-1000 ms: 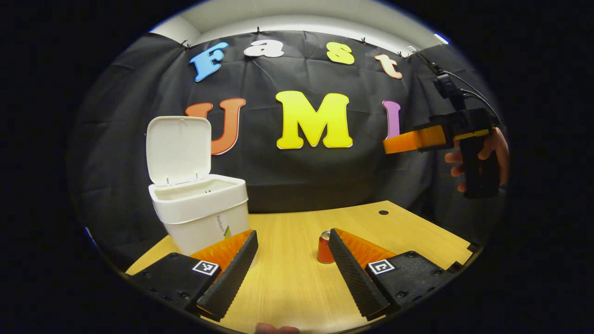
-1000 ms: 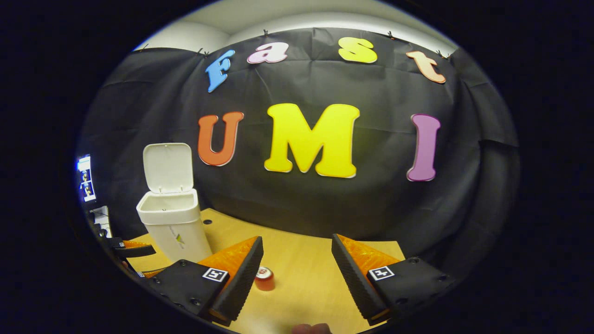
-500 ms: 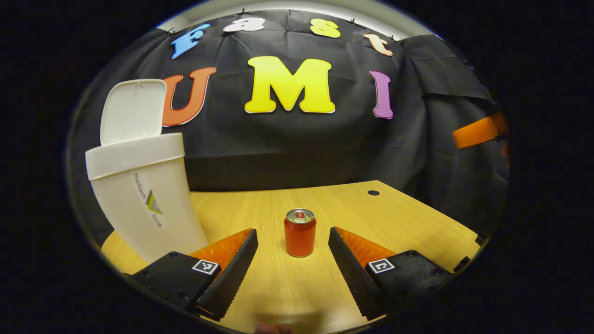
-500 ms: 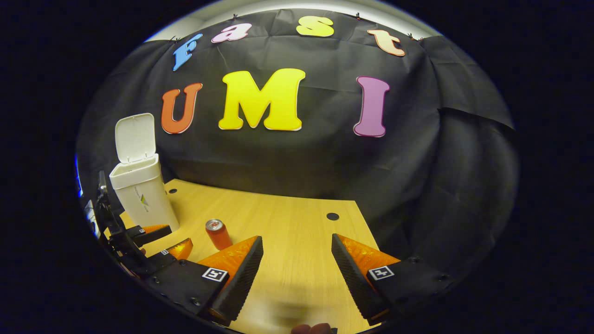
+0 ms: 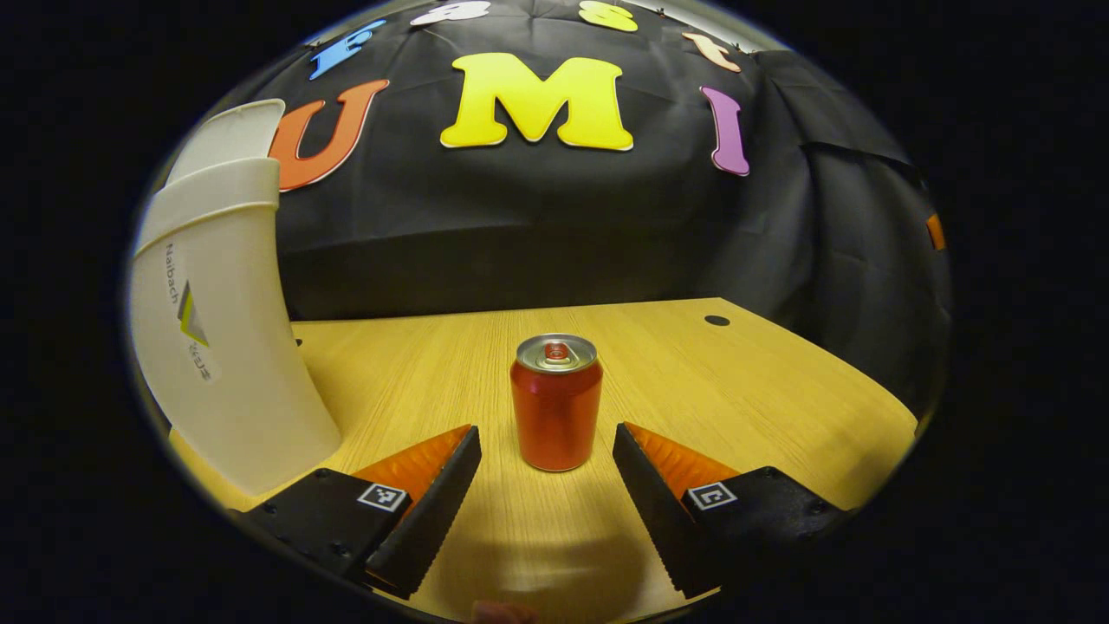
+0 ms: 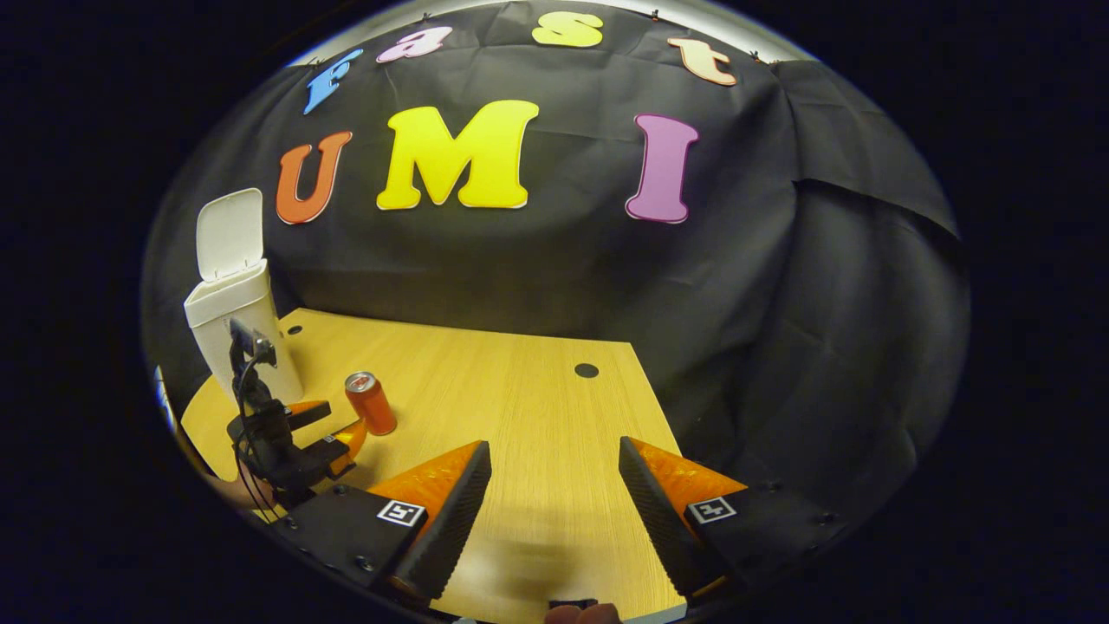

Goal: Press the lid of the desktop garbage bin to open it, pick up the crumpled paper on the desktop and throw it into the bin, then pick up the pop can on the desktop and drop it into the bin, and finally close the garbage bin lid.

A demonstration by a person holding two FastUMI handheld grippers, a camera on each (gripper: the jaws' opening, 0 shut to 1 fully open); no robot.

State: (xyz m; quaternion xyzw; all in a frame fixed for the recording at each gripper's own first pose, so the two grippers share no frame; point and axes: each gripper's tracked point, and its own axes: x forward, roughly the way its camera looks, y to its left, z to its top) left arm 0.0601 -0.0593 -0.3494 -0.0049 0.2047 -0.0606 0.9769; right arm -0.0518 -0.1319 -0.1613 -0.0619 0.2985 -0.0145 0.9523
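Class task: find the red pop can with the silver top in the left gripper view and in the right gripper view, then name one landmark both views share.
Left gripper view: red pop can centre, upright.
Right gripper view: lower left.
Shared landmark: white plastic bin, lid up.

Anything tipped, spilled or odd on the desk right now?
Nothing stands out. The can stands upright on the desk, the bin is upright with its lid raised, and no spill shows.
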